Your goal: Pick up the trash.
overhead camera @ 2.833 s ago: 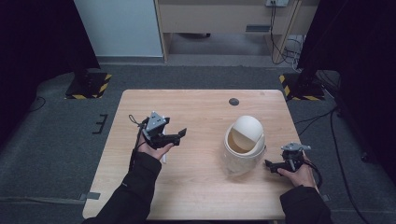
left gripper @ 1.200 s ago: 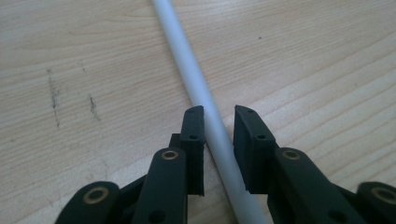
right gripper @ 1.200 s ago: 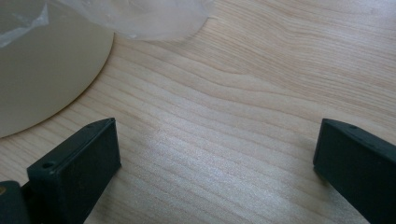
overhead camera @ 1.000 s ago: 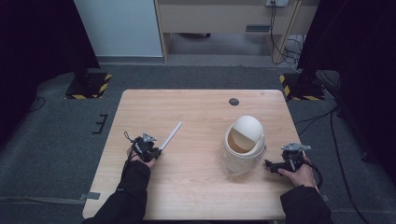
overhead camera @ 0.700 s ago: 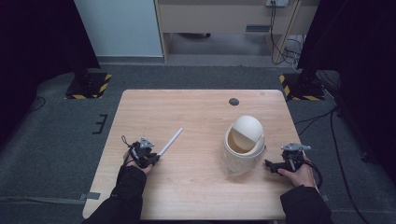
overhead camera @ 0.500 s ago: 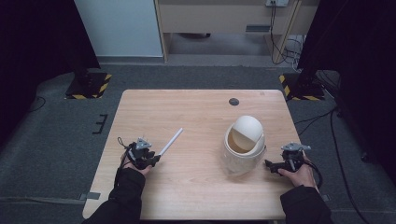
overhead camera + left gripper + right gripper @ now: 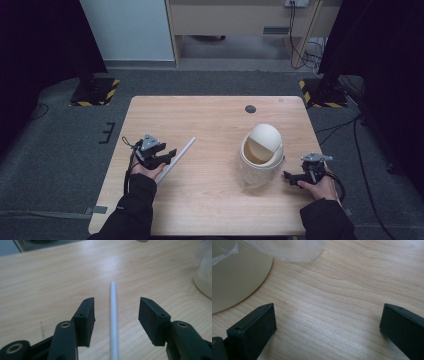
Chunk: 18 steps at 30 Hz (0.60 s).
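While it lies flat on the pale wooden worktop, the item in hand is a thin white rod, straight, round in section and smooth, possibly a plastic tube or stick; which of these cannot be told.

Location: left half of the worktop, set on a slant, its far end pointing toward the middle. Its near part runs between the jaws of the left hand-held gripper, which stand apart on either side of it and touch it nowhere.

Handling, judged: light; stiff enough to lift by one end without much sag; slick and round, so likely to roll on the wood or swivel in a loose pinch. Not obviously fragile, though a hollow tube could crush under a hard squeeze.

Hold, advised: across the shaft, pads square to it, somewhat in from the near end, closing evenly so neither pad nudges it aside first.

Other stock: a cream swing-lid bin with a clear liner, upright on the right half, well apart from the rod. The right hand-held gripper rests low beside the bin, jaws wide apart and holding nothing.
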Each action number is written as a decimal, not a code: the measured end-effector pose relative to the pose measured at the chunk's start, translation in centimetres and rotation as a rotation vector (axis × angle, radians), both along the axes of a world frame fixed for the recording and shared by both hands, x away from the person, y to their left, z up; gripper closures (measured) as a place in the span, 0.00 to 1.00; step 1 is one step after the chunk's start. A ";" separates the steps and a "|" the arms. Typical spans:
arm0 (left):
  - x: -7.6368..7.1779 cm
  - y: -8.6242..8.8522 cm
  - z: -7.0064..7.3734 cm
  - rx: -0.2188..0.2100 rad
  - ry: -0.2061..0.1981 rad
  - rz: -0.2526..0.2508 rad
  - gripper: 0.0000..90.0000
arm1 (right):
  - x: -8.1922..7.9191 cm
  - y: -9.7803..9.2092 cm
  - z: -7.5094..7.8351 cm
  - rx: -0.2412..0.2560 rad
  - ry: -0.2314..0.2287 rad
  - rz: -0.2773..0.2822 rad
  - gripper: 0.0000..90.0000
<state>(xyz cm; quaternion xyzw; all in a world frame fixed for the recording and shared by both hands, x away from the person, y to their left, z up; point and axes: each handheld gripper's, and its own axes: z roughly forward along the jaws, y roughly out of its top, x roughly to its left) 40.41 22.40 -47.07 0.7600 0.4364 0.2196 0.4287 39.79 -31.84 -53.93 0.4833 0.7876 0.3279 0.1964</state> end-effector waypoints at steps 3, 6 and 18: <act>0.3 -0.1 0.3 -0.007 -0.029 0.002 0.47 | 0.0 0.0 0.0 0.000 0.000 0.000 0.01; 0.6 -0.2 0.5 -0.026 -0.050 0.011 0.43 | 0.0 0.0 0.0 0.000 0.000 0.000 0.01; 2.3 -1.3 0.5 -0.010 -0.092 -0.002 0.32 | 0.0 0.0 0.0 0.000 0.000 0.000 0.01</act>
